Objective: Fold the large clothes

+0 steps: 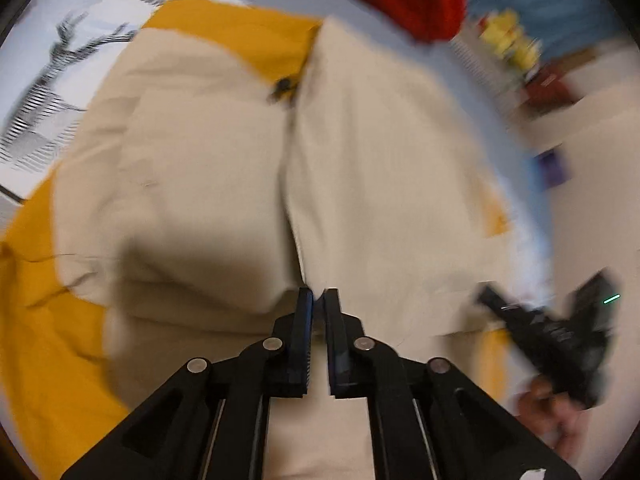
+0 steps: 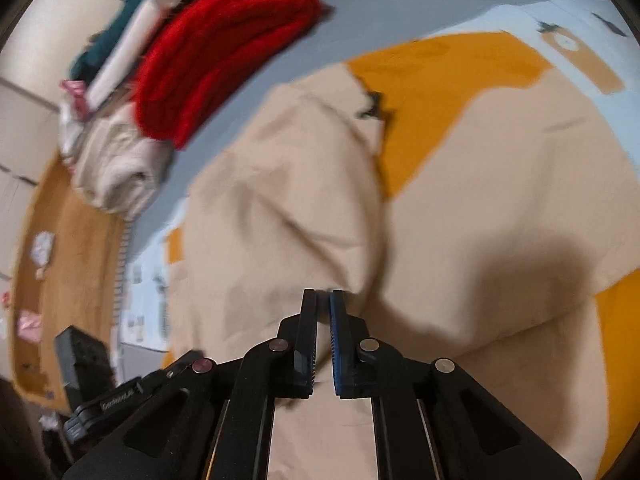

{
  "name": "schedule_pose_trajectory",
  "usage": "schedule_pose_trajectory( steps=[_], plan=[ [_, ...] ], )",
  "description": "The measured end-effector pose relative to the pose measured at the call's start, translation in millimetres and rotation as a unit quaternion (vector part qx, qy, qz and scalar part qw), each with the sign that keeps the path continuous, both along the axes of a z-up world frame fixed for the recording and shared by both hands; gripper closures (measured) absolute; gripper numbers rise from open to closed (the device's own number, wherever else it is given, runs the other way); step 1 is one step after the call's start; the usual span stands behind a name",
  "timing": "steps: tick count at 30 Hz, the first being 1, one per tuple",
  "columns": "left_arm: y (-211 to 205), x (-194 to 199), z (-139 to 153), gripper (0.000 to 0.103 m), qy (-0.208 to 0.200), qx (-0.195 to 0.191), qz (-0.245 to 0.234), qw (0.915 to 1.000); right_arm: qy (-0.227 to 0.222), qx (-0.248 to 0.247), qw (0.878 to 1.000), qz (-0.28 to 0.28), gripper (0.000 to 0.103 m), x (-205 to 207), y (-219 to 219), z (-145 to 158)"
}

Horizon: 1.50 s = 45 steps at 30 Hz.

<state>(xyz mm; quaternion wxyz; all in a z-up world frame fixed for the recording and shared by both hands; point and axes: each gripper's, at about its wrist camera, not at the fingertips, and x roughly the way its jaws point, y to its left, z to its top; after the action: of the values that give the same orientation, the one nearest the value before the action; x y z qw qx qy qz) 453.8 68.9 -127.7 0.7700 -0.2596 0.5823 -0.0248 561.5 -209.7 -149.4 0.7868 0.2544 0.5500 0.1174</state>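
with both tools pinched on the near hem, left tool and right tool, i see the beige garment stretching lengthwise toward the top of frame (both equally near).

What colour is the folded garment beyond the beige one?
The folded garment is bright red, clearest in the right wrist view.
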Motion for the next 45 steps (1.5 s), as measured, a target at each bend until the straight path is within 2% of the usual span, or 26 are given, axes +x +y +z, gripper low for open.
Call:
schedule_pose_trajectory(
  steps=[1, 3, 6, 8, 9, 10, 11, 12, 14, 17, 18, 19, 20, 22, 24, 26, 29, 31, 34, 36, 38, 39, 40, 42, 44, 45],
  plan=[
    [0.3, -0.8, 2.1, 0.099, 0.000, 0.018, 0.007, 0.9998, 0.018, -0.021, 1.000, -0.001, 0.096, 0.3, -1.3, -5.9],
    [-2.5, -1.3, 16.8, 0.099, -0.029, 0.011, 0.005, 0.9995, 0.034, -0.038, 0.998, -0.034, 0.096, -2.2, -12.4, -13.0],
    [-16.0, -4.1, 47.9, 0.099, -0.098, 0.037, -0.021, 0.9943, -0.007, -0.032, 0.998, -0.051, 0.094, -3.1, -20.0, 2.9],
    [-28.0, -4.0, 52.0, 0.098, -0.117, 0.031, -0.050, 0.9914, -0.052, -0.023, 0.997, -0.044, 0.091, -1.7, -17.2, 19.8],
    [-36.2, -1.7, 47.3, 0.098, -0.112, 0.018, -0.070, 0.9911, -0.059, -0.013, 0.997, -0.037, 0.078, 0.0, -15.4, 21.9],
    [-44.0, 0.9, 38.6, 0.098, -0.097, 0.008, -0.088, 0.9913, -0.056, 0.003, 0.998, -0.026, 0.060, 2.3, -12.1, 19.8],
    [-51.3, 2.7, 29.1, 0.098, -0.081, 0.006, -0.098, 0.9919, -0.049, 0.009, 0.998, -0.024, 0.053, 3.1, -9.7, 17.6],
    [-54.2, 3.4, 21.6, 0.098, -0.067, 0.007, -0.101, 0.9926, -0.040, 0.011, 0.999, -0.026, 0.052, 4.2, -7.6, 13.0],
    [-61.1, 4.8, 6.7, 0.098, -0.040, 0.001, -0.102, 0.9940, -0.010, 0.023, 0.999, -0.029, 0.052, 6.1, -6.2, -1.8],
    [-67.1, 7.1, -0.4, 0.098, -0.023, -0.010, -0.107, 0.9940, 0.016, 0.058, 0.998, -0.037, 0.053, 6.0, -8.8, -19.3],
    [-67.8, 6.9, -0.3, 0.098, -0.023, -0.011, -0.108, 0.9938, 0.017, 0.060, 0.997, -0.035, 0.066, 7.2, -7.9, -20.8],
    [-68.8, 7.1, 1.0, 0.098, -0.024, -0.012, -0.111, 0.9934, 0.014, 0.063, 0.998, -0.027, 0.090, 7.7, -4.6, -19.8],
    [-68.4, 8.0, 3.1, 0.098, -0.027, -0.013, -0.117, 0.9927, 0.009, 0.063, 0.998, -0.021, 0.095, 6.8, -0.8, -17.5],
    [-68.6, 8.1, 3.1, 0.098, -0.026, -0.012, -0.121, 0.9922, -0.011, 0.056, 0.998, -0.032, 0.098, 1.9, -3.0, -4.5],
    [-71.6, 8.1, -2.9, 0.098, -0.011, 0.005, -0.128, 0.9917, -0.017, 0.035, 0.999, -0.033, 0.099, 0.1, -2.7, 1.0],
    [-76.3, 8.1, -10.1, 0.098, 0.007, 0.022, -0.133, 0.9909, 0.007, 0.002, 1.000, -0.023, 0.098, 1.0, -1.9, -6.1],
    [-72.7, 11.0, -2.5, 0.098, 0.001, 0.013, -0.131, 0.9913, 0.031, -0.020, 0.998, -0.051, 0.088, -2.2, -11.0, -14.2],
    [-66.0, 13.1, 11.6, 0.098, -0.022, 0.012, -0.126, 0.9917, 0.007, -0.046, 0.997, -0.058, 0.088, -5.1, -14.1, -3.1],
    [-51.5, 10.6, 19.3, 0.098, -0.042, 0.017, -0.109, 0.9930, -0.073, -0.092, 0.991, -0.057, 0.087, -9.0, -8.5, 30.5],
    [-41.8, 11.1, 23.1, 0.098, -0.050, 0.022, -0.092, 0.9943, -0.096, -0.075, 0.992, -0.016, 0.085, -5.0, 2.9, 37.9],
    [-41.4, 18.8, 26.1, 0.098, -0.056, 0.025, -0.081, 0.9948, -0.081, -0.045, 0.995, 0.036, 0.078, -0.7, 12.3, 30.1],
    [-38.1, 18.1, 28.7, 0.098, -0.061, 0.026, -0.076, 0.9949, -0.053, -0.039, 0.996, 0.065, 0.075, 2.5, 20.4, 17.8],
    [-39.0, 18.6, 30.9, 0.098, -0.064, 0.026, -0.074, 0.9949, -0.021, -0.062, 0.995, 0.081, 0.074, 3.9, 26.4, 4.2],
    [-37.1, 17.4, 39.9, 0.098, -0.073, 0.028, -0.069, 0.9945, 0.038, -0.131, 0.988, 0.074, 0.075, 2.4, 25.5, -18.8],
    [-37.8, 15.2, 49.8, 0.098, -0.082, 0.029, -0.064, 0.9941, 0.040, -0.124, 0.991, 0.039, 0.075, 0.1, 15.1, -14.0],
    [-33.4, 9.3, 57.8, 0.098, -0.092, 0.029, -0.061, 0.9934, 0.023, -0.125, 0.991, 0.031, 0.074, -0.9, 13.1, -1.6]
  ],
)
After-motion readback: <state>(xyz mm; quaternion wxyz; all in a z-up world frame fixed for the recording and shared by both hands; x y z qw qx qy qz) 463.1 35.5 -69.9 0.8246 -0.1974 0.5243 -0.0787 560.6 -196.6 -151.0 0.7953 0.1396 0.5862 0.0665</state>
